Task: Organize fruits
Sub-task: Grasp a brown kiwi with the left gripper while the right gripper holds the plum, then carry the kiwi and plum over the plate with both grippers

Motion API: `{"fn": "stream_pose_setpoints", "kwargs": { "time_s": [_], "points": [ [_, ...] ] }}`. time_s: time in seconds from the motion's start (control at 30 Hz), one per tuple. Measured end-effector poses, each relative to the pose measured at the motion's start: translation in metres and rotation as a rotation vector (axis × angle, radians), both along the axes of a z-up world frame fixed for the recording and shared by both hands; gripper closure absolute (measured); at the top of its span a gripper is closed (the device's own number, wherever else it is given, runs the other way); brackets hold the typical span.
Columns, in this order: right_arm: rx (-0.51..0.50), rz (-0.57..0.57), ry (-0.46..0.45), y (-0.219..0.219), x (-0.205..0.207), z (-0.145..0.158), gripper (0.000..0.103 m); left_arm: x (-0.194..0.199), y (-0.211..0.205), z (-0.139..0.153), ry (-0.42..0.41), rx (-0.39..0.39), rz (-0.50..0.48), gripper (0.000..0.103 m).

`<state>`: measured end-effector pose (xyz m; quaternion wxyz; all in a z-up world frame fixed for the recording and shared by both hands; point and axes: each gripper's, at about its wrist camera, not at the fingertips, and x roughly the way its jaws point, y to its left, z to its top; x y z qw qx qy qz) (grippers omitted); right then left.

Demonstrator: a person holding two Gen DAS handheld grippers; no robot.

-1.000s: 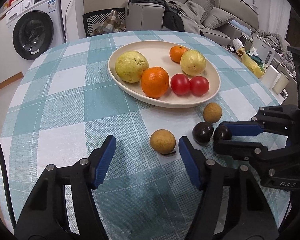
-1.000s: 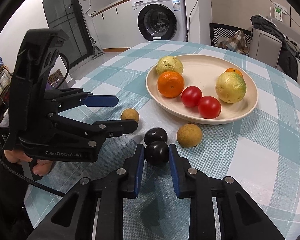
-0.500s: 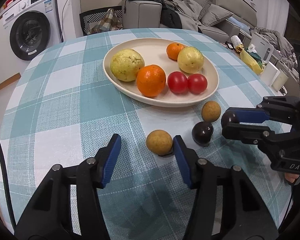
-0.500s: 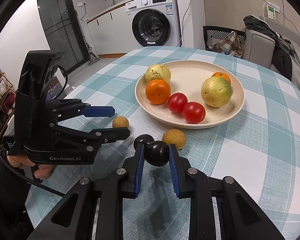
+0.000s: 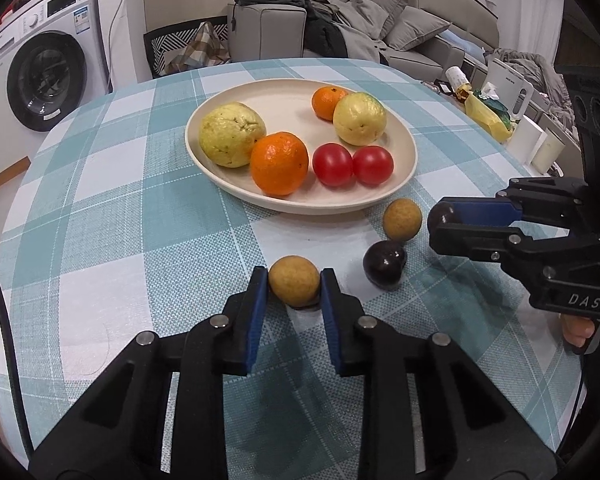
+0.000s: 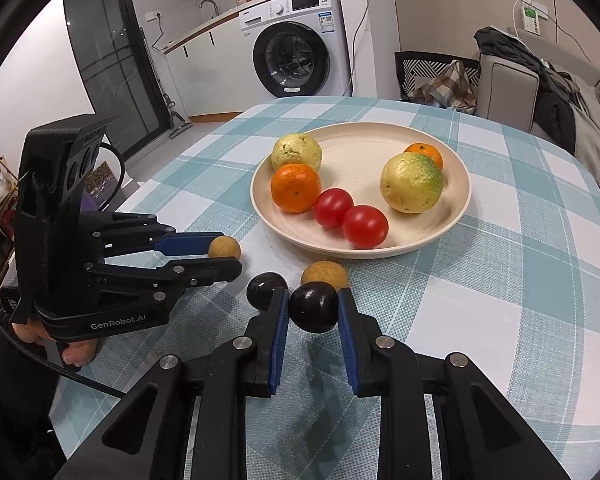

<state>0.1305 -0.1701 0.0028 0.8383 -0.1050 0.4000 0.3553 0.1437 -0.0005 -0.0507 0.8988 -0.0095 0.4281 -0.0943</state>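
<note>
Just short of the plate [image 5: 300,204], the left gripper [image 5: 294,286] clamps a tan fruit [image 5: 294,285] on the surface; the right gripper [image 6: 313,308] clamps a dark fruit [image 6: 313,307], lifted. Round skins may slip under off-centre pressure.

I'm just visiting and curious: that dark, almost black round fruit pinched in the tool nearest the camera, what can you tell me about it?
The dark fruit is small, round and glossy, deep purple-black, with a smooth skin that catches highlights; it may be a plum or a passion fruit. The right tool pinches it between blue pads on either side. It appears lifted just off the checked tablecloth. A matching dark fruit and a tan round fruit sit just beyond it, short of the cream plate.
</note>
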Motion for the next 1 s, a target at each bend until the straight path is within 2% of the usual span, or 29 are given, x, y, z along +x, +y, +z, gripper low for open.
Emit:
{"fn": "stream_pose_setpoints", "kwargs": {
  "time_s": [0.33,0.5,1.0],
  "points": [
    [0.027,-0.027,-0.016,-0.008,0.004,0.004,0.078,-0.008,0.002,0.011,-0.056,-0.024,0.002,0.080],
    [0.064,-0.045,-0.033,-0.014,0.006,0.007,0.078,-0.013,0.005,0.023,-0.101,-0.067,0.013,0.080],
    [0.129,-0.105,-0.074,-0.032,0.017,0.016,0.078,-0.015,0.011,0.034,-0.158,-0.072,0.064,0.080]
  ]
}}
